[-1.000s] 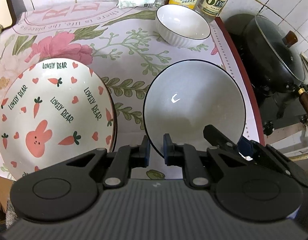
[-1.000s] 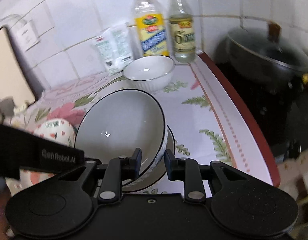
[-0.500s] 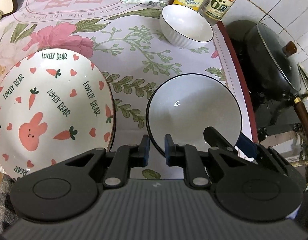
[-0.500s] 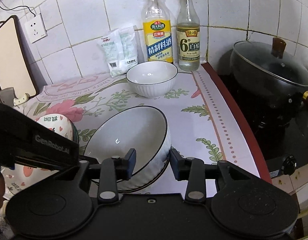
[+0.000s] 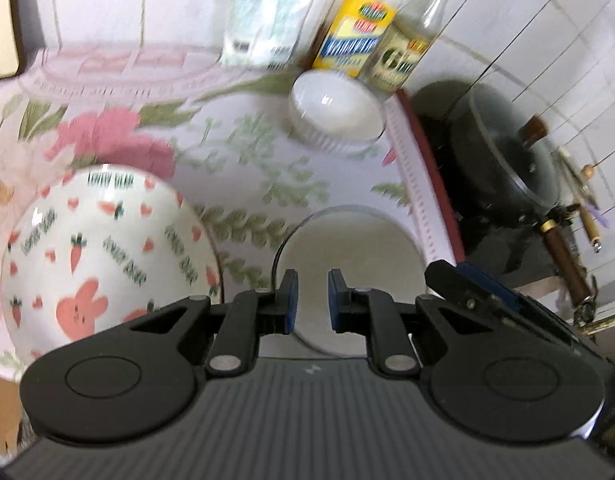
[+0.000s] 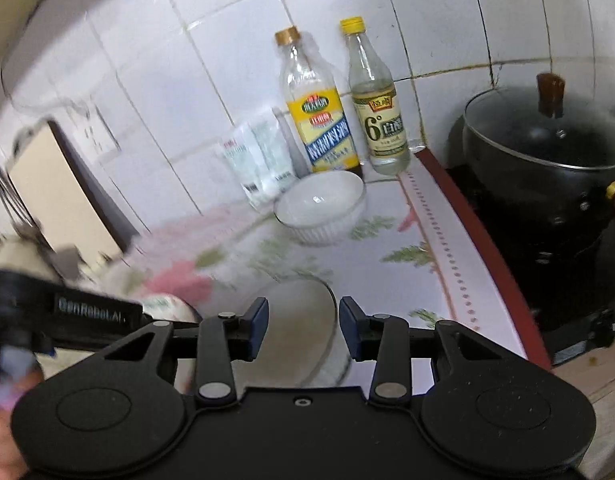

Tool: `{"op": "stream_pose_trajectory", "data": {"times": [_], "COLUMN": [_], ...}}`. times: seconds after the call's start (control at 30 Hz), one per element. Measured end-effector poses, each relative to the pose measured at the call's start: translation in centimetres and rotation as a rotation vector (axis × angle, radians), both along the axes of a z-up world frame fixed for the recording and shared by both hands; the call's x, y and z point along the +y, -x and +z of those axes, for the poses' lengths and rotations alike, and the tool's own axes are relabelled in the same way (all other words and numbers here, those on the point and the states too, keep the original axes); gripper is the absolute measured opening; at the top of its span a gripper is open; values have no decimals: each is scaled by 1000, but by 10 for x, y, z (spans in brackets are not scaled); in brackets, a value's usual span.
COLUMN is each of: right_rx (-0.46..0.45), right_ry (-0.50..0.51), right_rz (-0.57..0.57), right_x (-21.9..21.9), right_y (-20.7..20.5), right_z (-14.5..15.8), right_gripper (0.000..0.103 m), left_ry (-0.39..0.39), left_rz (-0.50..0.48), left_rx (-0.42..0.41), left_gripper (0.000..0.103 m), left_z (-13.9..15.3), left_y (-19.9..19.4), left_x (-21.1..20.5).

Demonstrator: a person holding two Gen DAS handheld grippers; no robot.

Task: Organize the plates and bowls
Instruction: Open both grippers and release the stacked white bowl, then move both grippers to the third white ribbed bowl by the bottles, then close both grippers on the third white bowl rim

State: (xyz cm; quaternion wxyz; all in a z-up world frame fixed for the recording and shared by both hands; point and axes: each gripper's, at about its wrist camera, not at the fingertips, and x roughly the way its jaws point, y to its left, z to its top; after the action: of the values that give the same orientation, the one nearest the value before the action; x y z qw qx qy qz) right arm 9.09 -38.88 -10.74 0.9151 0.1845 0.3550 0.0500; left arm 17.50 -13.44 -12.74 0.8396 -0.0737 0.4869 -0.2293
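Right gripper (image 6: pixel 303 328) jaws spread, empty; left gripper (image 5: pixel 311 304) near-closed, empty. Next likely: ribbed small bowl (image 6: pixel 321 208) before bottles; pinch rim squarely, nest into black-rimmed bowl (image 5: pixel 347 276).

The bunny plate (image 5: pixel 107 256) is shiny and smooth. The pot's lid (image 6: pixel 547 128) is clear glass with a wood knob (image 6: pixel 550 94).

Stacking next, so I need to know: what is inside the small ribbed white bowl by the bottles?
The small ribbed white bowl looks empty: only bare glazed white interior shows. Its near rim hides part of the bottom.
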Motion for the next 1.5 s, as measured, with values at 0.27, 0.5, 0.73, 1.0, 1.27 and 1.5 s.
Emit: {"op": "stream_pose_trajectory", "data": {"times": [0.27, 0.5, 0.73, 1.0, 1.27, 1.5], "right_rx": [91, 161, 231, 263, 270, 250], "right_ry": [-198, -416, -432, -380, -294, -309], "right_rz": [-13, 5, -72, -119, -118, -93], "right_x": [-36, -64, -71, -73, -62, -65], "right_y": [-57, -123, -168, -207, -225, -223], "right_z": [-7, -51, -93, -101, -110, -123], "right_gripper": [45, 47, 48, 50, 43, 25], "left_ry": [3, -26, -15, -40, 5, 47], "left_rz": [11, 59, 111, 131, 193, 199], "left_rx": [-67, -113, -84, -45, 23, 36], "left_gripper": [21, 33, 41, 48, 49, 49], "left_z": [14, 1, -15, -52, -83, -92], "left_y": [-33, -79, -124, -159, -181, -183], "left_x": [-11, -28, -49, -63, -67, -62]}}
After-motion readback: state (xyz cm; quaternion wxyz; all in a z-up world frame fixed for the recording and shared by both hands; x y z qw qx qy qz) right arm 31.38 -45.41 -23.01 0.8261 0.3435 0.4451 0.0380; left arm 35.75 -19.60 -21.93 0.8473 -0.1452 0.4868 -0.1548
